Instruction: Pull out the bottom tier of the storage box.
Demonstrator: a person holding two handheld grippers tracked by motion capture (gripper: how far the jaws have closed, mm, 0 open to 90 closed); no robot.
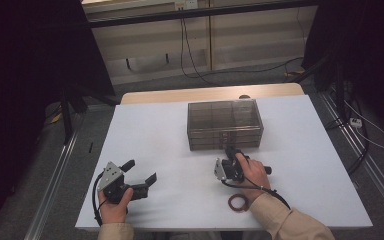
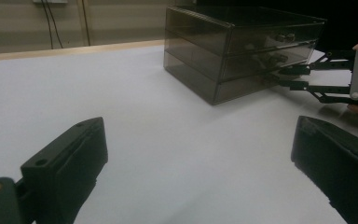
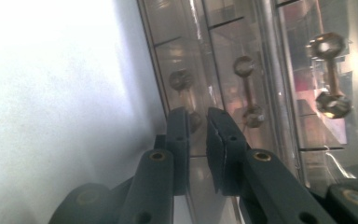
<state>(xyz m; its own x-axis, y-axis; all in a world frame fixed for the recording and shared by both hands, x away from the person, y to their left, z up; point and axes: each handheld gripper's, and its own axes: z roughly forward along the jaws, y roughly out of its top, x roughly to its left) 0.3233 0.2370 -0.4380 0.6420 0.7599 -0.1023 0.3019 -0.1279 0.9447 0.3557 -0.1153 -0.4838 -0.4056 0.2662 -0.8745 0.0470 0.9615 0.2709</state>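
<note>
A smoky clear drawer box (image 1: 225,124) w/ three stacked drawers sits on the white table (image 1: 155,145), toward the far edge and a bit right of centre. Each drawer front carries a small dumbbell-shaped handle. The bottom drawer's handle (image 3: 186,95) lies just ahead of the right gripper (image 3: 196,123), which is turned on its side at the box front; its jaws are nearly together, a thin gap between the pads, the handle's lower knob showing in that gap. Whether the pads press on it, I cannot tell. All drawers look pushed in.

The left gripper (image 1: 142,172) rests well apart, near the table's front left, jaws wide and holding nothing. A reddish-brown ring (image 1: 237,202) lies flat by the right wrist, close to the near edge.

Bare white surface spreads left of the box and btwn the two hands. Beyond the table's far edge: grey floor w/ loose cables (image 1: 190,60); metal rails run along both sides.
</note>
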